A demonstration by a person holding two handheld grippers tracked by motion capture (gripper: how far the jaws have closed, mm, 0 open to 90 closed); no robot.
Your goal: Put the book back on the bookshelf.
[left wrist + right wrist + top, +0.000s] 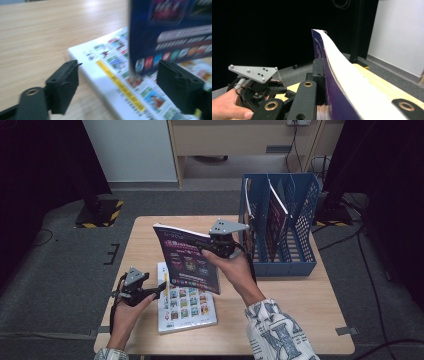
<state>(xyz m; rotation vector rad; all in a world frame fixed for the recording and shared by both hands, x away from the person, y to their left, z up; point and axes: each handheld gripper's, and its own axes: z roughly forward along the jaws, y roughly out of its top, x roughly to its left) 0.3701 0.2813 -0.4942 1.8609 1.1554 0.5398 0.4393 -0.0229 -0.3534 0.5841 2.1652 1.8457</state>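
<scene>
Evidently light but floppy, the purple magazine bows from the right tongs clamping its edge; left tongs gape empty; grip near the spine.

Both grippers are black, angular frames, each topped by a grey three-cornered plate dotted with small studs – the left gripper and the right gripper alike. Brass-coloured rings mark the pivots of the right one. The jaws are blocky black pads. A patterned white-and-blue sleeve covers the right forearm.
</scene>
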